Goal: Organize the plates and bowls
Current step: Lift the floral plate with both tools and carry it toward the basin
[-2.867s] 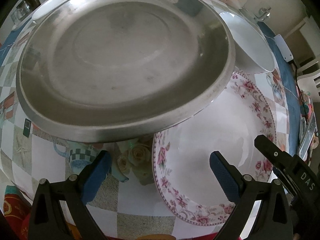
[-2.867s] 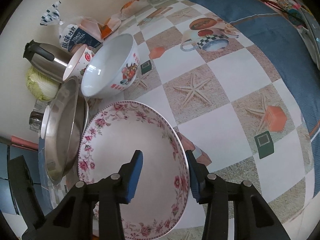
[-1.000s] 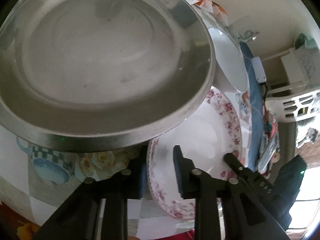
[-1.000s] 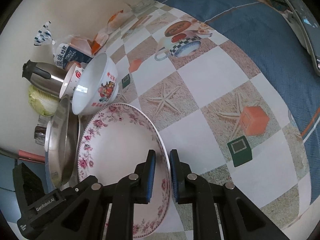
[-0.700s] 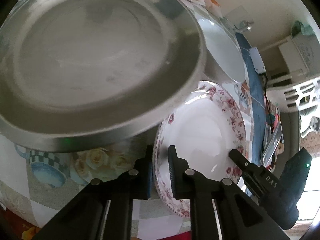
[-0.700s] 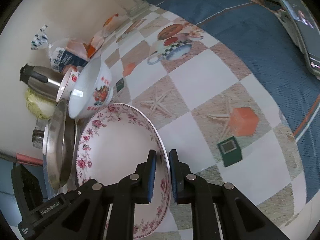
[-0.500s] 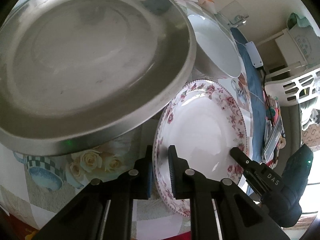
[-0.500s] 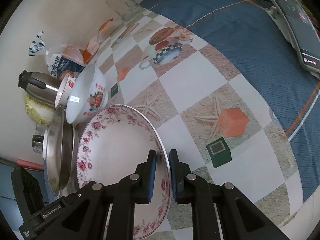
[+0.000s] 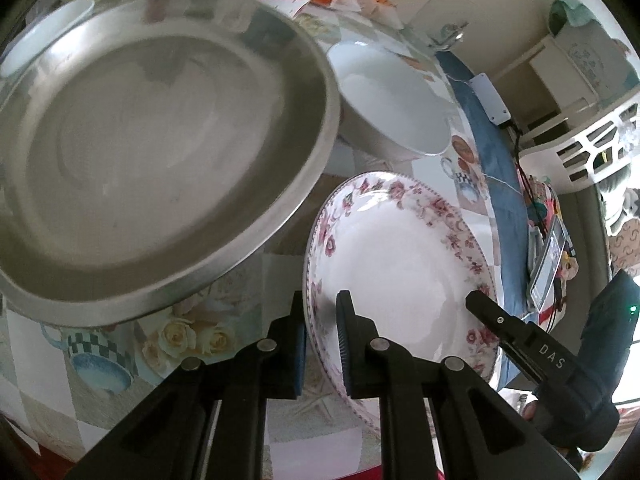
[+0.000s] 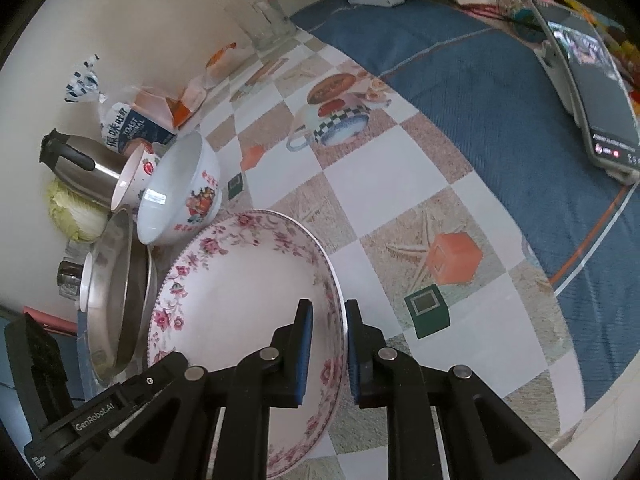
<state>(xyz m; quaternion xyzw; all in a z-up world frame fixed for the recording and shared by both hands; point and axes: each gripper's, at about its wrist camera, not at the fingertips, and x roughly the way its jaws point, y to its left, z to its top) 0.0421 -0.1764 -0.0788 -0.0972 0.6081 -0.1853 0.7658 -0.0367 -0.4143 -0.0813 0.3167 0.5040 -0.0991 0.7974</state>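
Both handheld grippers are clamped on opposite edges of the floral-rimmed plate [image 10: 240,280], which sits tilted just above the patterned tablecloth [image 10: 400,184]. The left gripper [image 9: 322,344] pinches the plate's rim on the side facing the steel basin [image 9: 160,132], jaws narrow with the rim between the pads; the right gripper [image 10: 326,354] holds the far rim the same way, toward the open checkered squares.

To carry the plate well, both grips should probably rise together and keep level, since a one-sided pull could twist the glazed rim out of the pads.

On the basin side room is tight: the steel basin stands just beside the plate, its edge overhanging the gap. Beyond the plate's far edge sits the white fruit-print bowl [image 10: 184,192], close to the rim, with a smaller red-print bowl [image 10: 134,178] and a steel kettle [image 10: 80,164] behind it. Away from the basin the cloth lies bare as far as the blue fabric [image 10: 480,80], the safer way to move.
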